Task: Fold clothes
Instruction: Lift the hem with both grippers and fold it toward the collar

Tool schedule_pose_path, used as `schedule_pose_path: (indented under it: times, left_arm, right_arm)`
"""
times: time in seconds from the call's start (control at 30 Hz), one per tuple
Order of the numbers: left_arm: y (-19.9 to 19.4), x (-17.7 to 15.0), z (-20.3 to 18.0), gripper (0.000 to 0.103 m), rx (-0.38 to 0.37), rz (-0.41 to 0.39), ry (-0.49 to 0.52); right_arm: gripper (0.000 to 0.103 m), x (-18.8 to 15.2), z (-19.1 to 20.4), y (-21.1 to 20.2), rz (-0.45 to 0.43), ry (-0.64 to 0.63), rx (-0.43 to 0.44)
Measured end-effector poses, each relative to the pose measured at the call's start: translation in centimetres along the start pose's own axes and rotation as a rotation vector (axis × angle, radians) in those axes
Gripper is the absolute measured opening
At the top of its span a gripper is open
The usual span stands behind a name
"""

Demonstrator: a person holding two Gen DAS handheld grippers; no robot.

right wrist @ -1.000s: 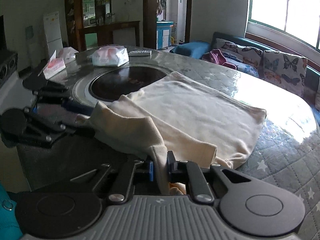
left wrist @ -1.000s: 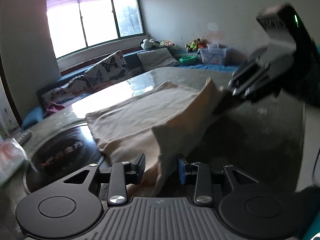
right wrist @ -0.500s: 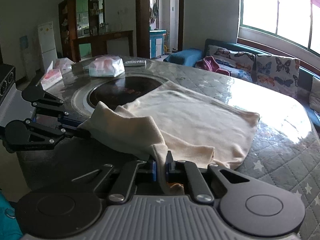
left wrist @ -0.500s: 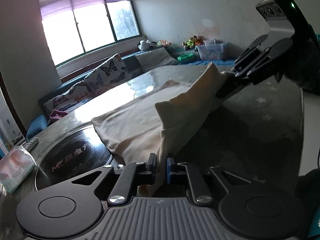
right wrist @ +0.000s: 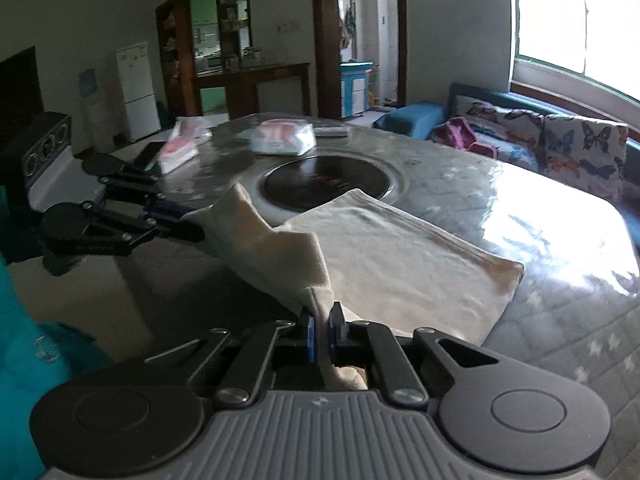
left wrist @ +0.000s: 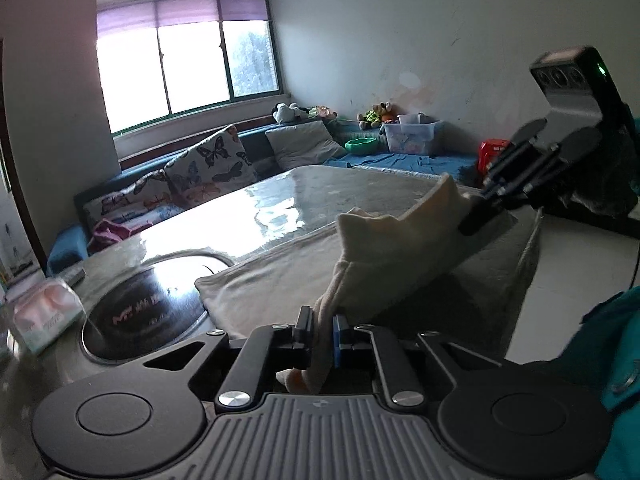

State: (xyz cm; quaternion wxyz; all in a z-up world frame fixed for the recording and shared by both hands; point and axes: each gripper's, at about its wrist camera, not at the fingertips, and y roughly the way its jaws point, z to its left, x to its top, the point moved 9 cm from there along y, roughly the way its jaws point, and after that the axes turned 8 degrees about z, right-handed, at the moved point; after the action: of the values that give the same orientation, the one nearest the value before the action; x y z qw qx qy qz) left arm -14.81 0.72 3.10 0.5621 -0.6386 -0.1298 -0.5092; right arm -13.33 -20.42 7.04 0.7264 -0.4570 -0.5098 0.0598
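A cream garment (left wrist: 280, 280) lies flat on the quilted table, its near edge lifted off the surface. My left gripper (left wrist: 322, 330) is shut on one near corner of that edge. My right gripper (right wrist: 320, 330) is shut on the other near corner of the garment (right wrist: 400, 264). The raised fabric hangs stretched between the two grippers, above the table's near side. In the left wrist view the right gripper (left wrist: 480, 212) shows at the right, pinching its corner. In the right wrist view the left gripper (right wrist: 188, 232) shows at the left, also pinching cloth.
A round black hotplate (right wrist: 324, 184) is set into the table (right wrist: 520, 200) beyond the garment. Tissue packs (right wrist: 284, 138) and a remote lie at the far end. A butterfly-print sofa (left wrist: 192, 184) runs under the window. A teal sleeve (left wrist: 624, 352) is at the frame edge.
The left gripper's jaws closed on the garment's near corner. Both grippers then rose and moved over the table, lifting the near edge higher and carrying it over the flat part.
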Motion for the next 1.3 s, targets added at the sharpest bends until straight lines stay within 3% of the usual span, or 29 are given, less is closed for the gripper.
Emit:
schedule_pose_path:
  times: [0.3, 0.5, 0.67, 0.9, 1.07, 1.2, 1.3]
  left_arm:
    - [0.7, 0.6, 0.8, 0.01, 0.024, -0.011, -0.013]
    - [2.2, 3.0, 2.8, 0.01, 0.05, -0.053, -0.032]
    - [5.7, 5.6, 5.5, 0.01, 0.074, -0.062, -0.032]
    - [13.8, 7.4, 9.4, 0.009, 0.098, 0.013, -0.085]
    - [18.6, 6.7, 11.3, 0.01, 0.123, 0.084, -0.17]
    - [19.4, 6.0, 12.2, 0.013, 0.145, 0.116, -0.2]
    - [19.4, 5.7, 12.8, 0.014, 0.162, 0.13, -0.219]
  right_arm:
    - [0.005, -0.4, 0.7, 0.2, -0.002, -0.009, -0.018]
    - [0.004, 2.8, -1.5, -0.5, -0.044, -0.027, -0.068]
    - [0.004, 6.3, -5.6, 0.9, -0.051, -0.001, -0.104]
    - [0.004, 9.2, -12.4, 6.7, -0.001, 0.064, -0.157]
    - [0.005, 8.1, -15.5, 11.4, 0.043, 0.164, -0.167]
    - [0.014, 6.6, -17.2, 13.7, 0.066, 0.251, -0.186]
    - [0.016, 6.2, -18.3, 13.8, 0.053, 0.291, -0.204]
